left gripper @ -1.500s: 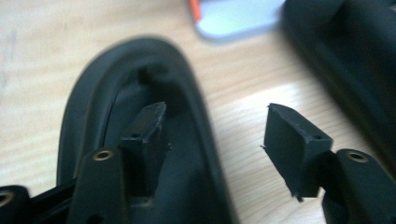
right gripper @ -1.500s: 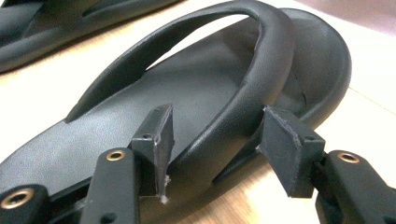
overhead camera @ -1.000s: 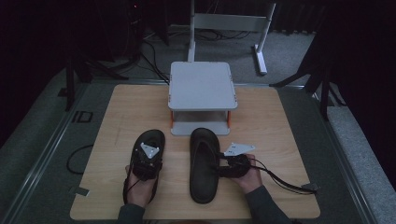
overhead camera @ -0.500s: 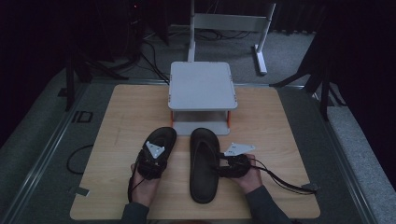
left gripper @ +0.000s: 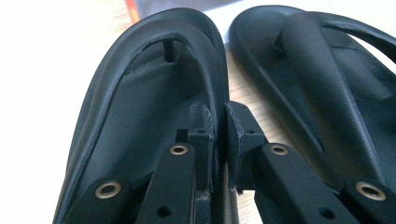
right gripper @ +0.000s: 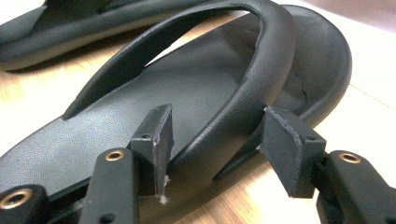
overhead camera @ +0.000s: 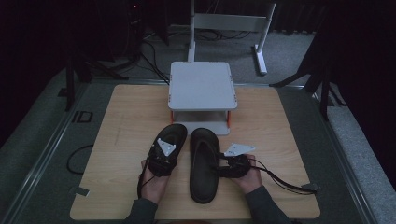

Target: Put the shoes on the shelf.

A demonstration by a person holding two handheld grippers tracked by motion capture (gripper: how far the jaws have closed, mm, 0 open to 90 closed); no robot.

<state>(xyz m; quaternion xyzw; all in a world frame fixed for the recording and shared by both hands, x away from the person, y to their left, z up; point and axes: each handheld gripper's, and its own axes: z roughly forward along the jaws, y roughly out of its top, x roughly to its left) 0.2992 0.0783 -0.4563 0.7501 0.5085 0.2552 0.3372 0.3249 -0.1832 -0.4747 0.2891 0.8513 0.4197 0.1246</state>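
My left tool (left gripper: 219,126) is clamped tight on the strap of the left sandal (overhead camera: 167,145), which lies on the table (overhead camera: 289,126) angled toward the right sandal (overhead camera: 204,165), their toes nearly touching just in front of the small white stand (overhead camera: 201,88). My right tool (right gripper: 212,140) sits half open, its jaws straddling the right sandal's strap without pressing it. I judge the pairing nearly done: the left one needs straightening alongside, then both let go.
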